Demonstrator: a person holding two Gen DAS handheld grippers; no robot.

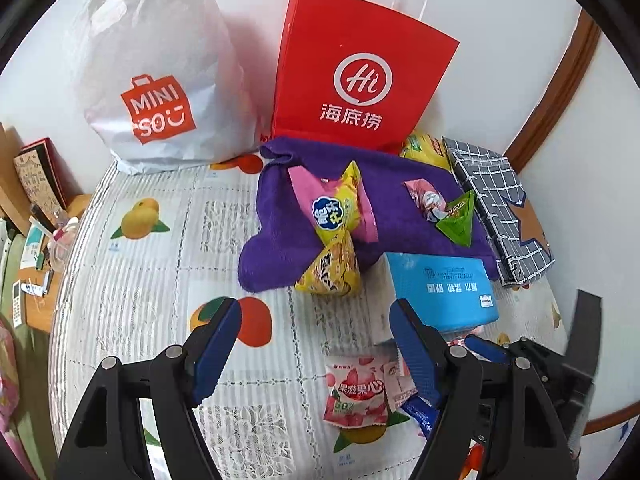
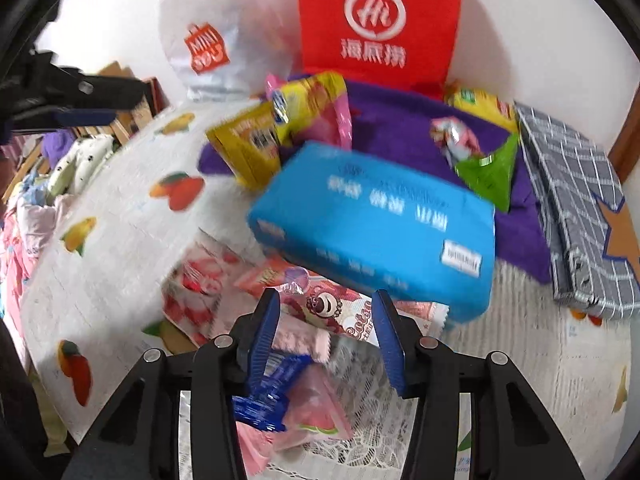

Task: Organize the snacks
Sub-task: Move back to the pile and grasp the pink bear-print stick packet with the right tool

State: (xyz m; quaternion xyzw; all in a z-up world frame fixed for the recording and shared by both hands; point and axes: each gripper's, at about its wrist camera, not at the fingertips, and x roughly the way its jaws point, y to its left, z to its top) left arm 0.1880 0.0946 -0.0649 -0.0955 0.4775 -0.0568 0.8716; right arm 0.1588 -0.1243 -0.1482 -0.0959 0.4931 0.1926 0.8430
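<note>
- Right gripper (image 2: 326, 330) points down at the snack pile; jaws part-spread, nothing pinched, blue-wrapped snack (image 2: 272, 394) and pink packets (image 2: 316, 412) low between the fingers.
- Left gripper (image 1: 316, 340) spread wide, empty, over the tablecloth (image 1: 140, 280).
- Strawberry gummy pack (image 1: 356, 396) just below it, at 5 o'clock.
- Blue tissue pack (image 1: 440, 292) at 1 o'clock.
- Yellow snack bags (image 1: 332, 268) on purple towel (image 1: 280, 220), 12 o'clock.
- Red bag (image 1: 360, 72), white bag (image 1: 160, 72) at back.

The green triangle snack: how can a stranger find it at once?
Find the red paper bag against the wall; a purple cloth lies before it. On the cloth's right part, beside the checked grey box, lies the green triangle snack, the only green packet.
</note>
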